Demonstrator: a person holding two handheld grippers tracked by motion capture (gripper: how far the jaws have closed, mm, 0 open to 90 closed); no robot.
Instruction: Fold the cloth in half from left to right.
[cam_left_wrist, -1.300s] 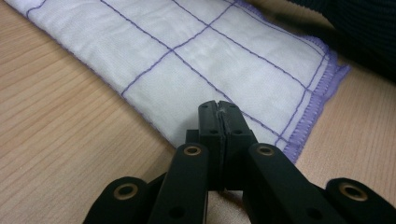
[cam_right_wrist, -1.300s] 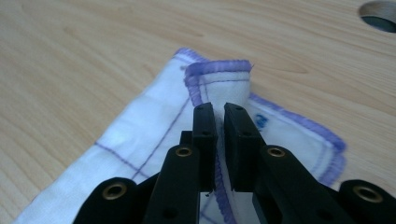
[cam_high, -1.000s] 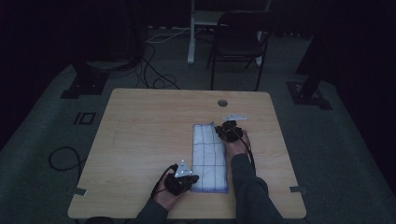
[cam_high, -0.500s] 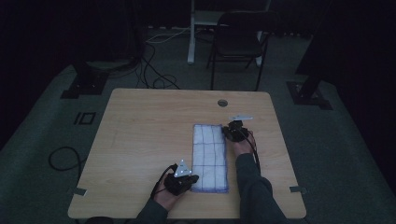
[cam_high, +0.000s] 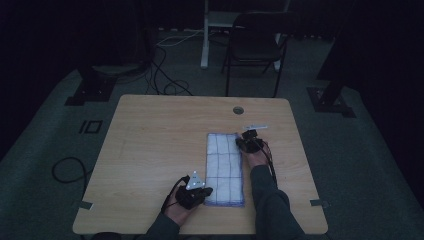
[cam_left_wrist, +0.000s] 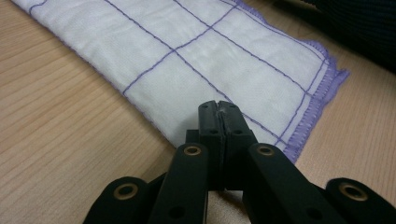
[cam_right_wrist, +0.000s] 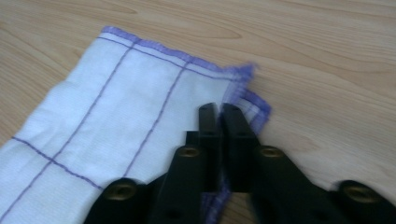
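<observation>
Closing is what has just been done by the right tool (cam_right_wrist: 219, 112): its jaws have been brought together within the last half second, and the far right corner of the cloth (cam_high: 224, 167) is now caught between them. Compared with the frame a second ago, that tool has been shifted a little along the cloth's far end, from over the corner to just outside the right hem. In the right gripper view the purple stitched edge is seen bunched and lifted slightly where the jaws meet. The left tool (cam_left_wrist: 219, 112) has been kept where it was, pressed together on the near left edge of the cloth, with a sliver of white fabric visible between the pads. The cloth itself is laid flat as a long folded strip on the right half of the counter (cam_high: 150, 145), white with a purple grid and purple hem. With both ends now pinched on opposite corners, a grip on each side can be judged as secured, so the next fold or lift looks ready to be made. A slip of the thin hem from the right jaws is the risk to be watched.
</observation>
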